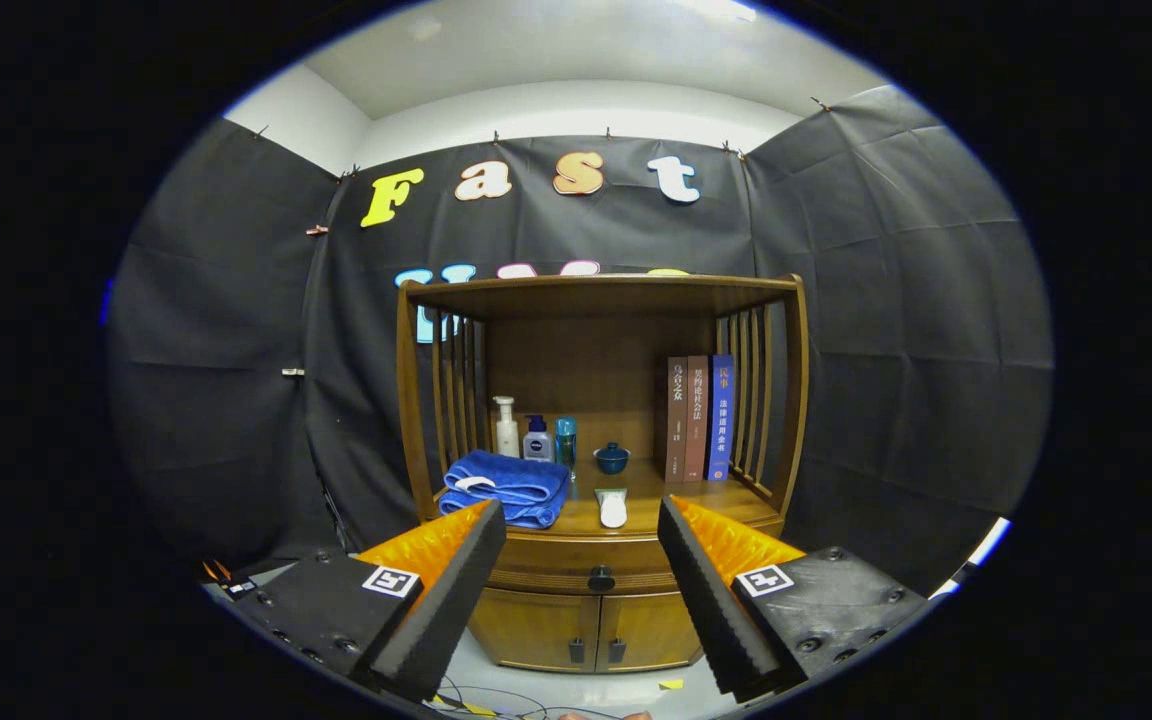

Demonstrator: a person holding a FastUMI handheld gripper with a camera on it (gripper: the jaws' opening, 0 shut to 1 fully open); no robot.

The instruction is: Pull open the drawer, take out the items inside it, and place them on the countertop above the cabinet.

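**Spread fingers held short of a closed drawer**

Nearest the camera, the gripper point(581, 590) is held with its two fingers point(446, 600) spread wide apart, and nothing is clamped between them. Seen through the gap between the fingers, but well beyond them, is the wooden cabinet point(601, 470). Its drawer point(586, 562) is shut, with a dark round knob point(601, 578) at the middle of its front. Below the drawer, two small doors point(591, 628) are closed, each fitted with a dark handle.

On the countertop point(681, 500) above the drawer, a folded blue towel point(506, 487) is laid toward the left, and a small white object point(613, 507) lies just beside it near the front edge. Farther back, three bottles point(534, 438) are lined up beside a small blue lidded cup point(612, 458). Three books point(700, 417) are stood upright against the right-hand slats. Black cloth point(896, 330) is hung behind the cabinet as the booth wall.
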